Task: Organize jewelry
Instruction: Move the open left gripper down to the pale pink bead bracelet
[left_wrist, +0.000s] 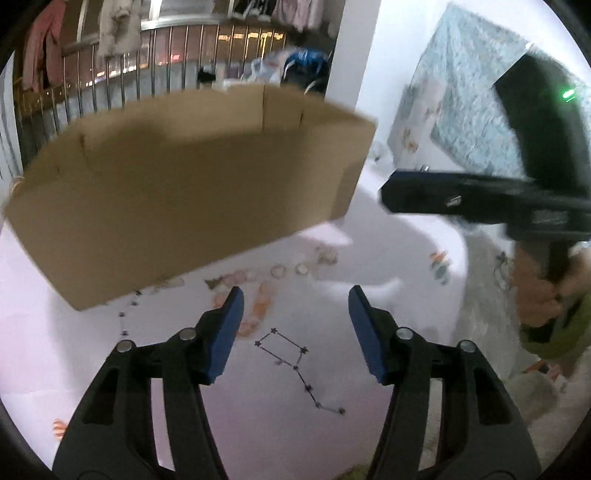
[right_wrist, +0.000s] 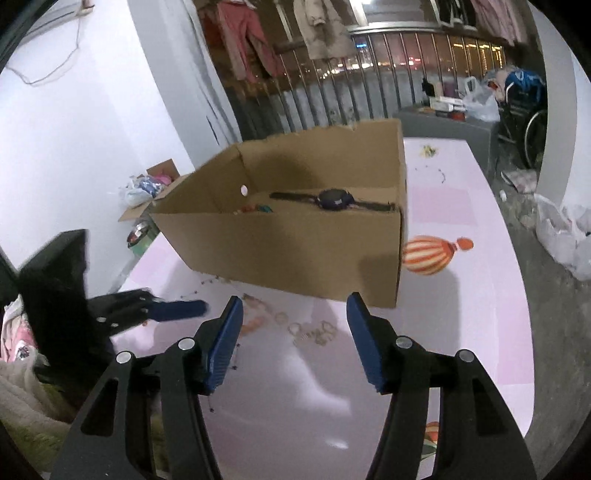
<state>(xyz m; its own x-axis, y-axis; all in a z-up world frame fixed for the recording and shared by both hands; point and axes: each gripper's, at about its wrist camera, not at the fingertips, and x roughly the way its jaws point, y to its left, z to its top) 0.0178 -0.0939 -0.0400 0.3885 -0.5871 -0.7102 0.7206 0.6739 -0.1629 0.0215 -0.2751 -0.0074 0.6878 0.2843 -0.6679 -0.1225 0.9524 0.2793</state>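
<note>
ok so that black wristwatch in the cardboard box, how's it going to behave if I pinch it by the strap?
The wristwatch has thin straps either side of a thicker round case, so it would probably droop, case-heavy. Lying flat inside the cardboard box, it seems unlikely to roll.

One cardboard box at 12 o'clock on the desk, one dark wristwatch inside it, two grippers, left and right, one loose cluster of rings, too blurred to count, one striped balloon print at 2 o'clock
</note>
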